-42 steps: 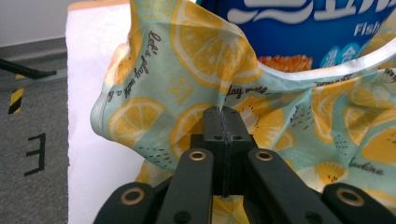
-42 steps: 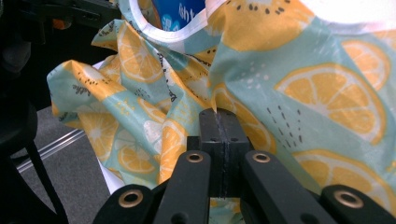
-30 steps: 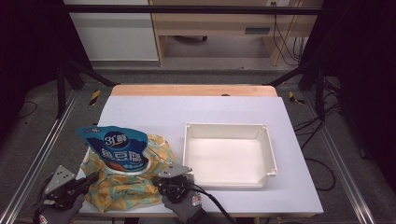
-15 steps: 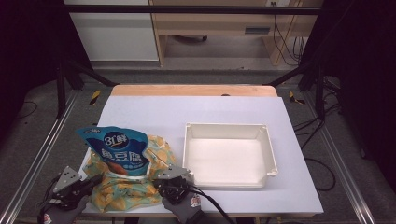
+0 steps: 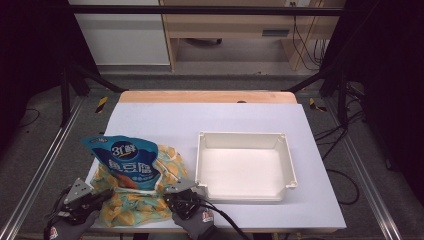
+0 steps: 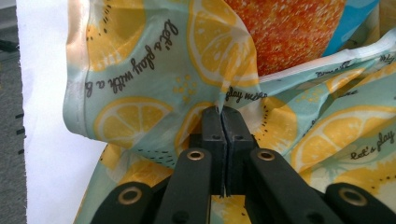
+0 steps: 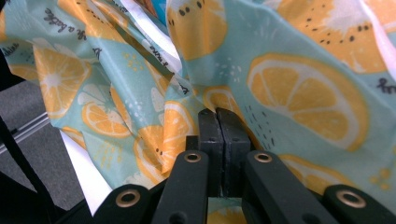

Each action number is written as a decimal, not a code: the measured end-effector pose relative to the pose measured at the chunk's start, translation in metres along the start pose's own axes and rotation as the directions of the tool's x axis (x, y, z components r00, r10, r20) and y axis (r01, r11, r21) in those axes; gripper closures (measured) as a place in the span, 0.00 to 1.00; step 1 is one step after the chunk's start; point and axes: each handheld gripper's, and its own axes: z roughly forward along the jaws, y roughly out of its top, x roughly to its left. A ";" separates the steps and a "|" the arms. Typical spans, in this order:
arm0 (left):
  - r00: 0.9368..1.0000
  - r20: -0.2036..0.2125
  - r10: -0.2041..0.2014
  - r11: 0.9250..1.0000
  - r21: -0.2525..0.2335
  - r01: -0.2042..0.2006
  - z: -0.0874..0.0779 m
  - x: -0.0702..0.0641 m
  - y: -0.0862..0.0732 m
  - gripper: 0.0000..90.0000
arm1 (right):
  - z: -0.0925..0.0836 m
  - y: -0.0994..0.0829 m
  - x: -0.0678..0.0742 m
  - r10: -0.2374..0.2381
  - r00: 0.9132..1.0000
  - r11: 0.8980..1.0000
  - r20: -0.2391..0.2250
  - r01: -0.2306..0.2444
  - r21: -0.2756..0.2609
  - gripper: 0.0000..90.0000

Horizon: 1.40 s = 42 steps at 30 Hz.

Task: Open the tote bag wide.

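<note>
A lemon-print cloth bag (image 5: 131,212) lies at the table's near left edge. A blue snack packet (image 5: 127,161) stands up out of its mouth. My left gripper (image 5: 100,194) is shut on the bag's left edge, and in the left gripper view the cloth (image 6: 140,70) puckers at the closed tips (image 6: 220,110). The packet's orange print (image 6: 285,32) shows just behind. My right gripper (image 5: 170,192) is shut on the bag's right edge, with the lemon cloth (image 7: 299,93) gathered at its closed tips (image 7: 218,112).
An empty white tray (image 5: 242,135) sits just right of the bag, close to the right gripper. The white tabletop (image 5: 210,117) stretches behind both. Metal frame rails (image 5: 45,165) run along the table's sides, and a cable (image 5: 225,220) trails from the right gripper.
The left gripper has edged slightly rightward toward the bag. The bag, the packet and the right gripper stay about where they were.
</note>
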 end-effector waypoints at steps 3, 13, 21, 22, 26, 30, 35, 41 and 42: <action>1.000 -0.002 0.006 1.000 0.009 -0.006 0.001 -0.001 0.000 0.98 | 0.002 0.000 0.001 -0.011 1.000 1.000 0.008 0.011 0.006 0.98; 1.000 -0.001 0.016 0.999 0.041 -0.016 0.007 0.000 -0.001 0.98 | 0.003 0.001 0.002 -0.017 1.000 1.000 -0.008 0.017 0.015 0.83; 1.000 0.006 0.021 0.998 0.064 -0.021 0.010 0.000 -0.001 0.98 | -0.037 0.017 0.005 -0.043 0.999 0.992 -0.021 0.040 -0.120 0.71; 1.000 0.008 0.024 0.997 0.073 -0.024 0.010 0.000 -0.001 0.98 | -0.043 0.021 0.005 -0.045 0.999 0.990 -0.021 0.042 -0.138 0.71; 1.000 0.011 0.023 0.997 0.077 -0.024 0.011 0.000 -0.001 0.97 | -0.060 0.039 0.008 -0.065 0.998 0.973 0.010 0.065 -0.219 0.73; 0.999 0.015 0.029 0.996 0.086 -0.030 0.012 0.000 -0.001 0.96 | -0.064 0.053 0.006 -0.060 0.997 0.964 0.045 0.070 -0.258 0.77; 1.000 0.019 0.022 0.996 0.082 -0.023 0.012 0.000 -0.002 0.95 | -0.042 0.057 -0.002 -0.034 0.994 0.976 0.103 0.055 -0.210 0.93; 1.000 0.024 0.007 0.998 0.067 -0.008 0.009 0.003 -0.002 0.91 | -0.022 0.036 -0.007 -0.011 0.987 0.994 0.160 0.029 -0.108 1.00; 1.000 0.024 0.007 0.998 0.067 -0.008 0.009 0.003 -0.002 0.90 | -0.019 0.033 -0.007 -0.010 0.986 0.995 0.167 0.026 -0.095 1.00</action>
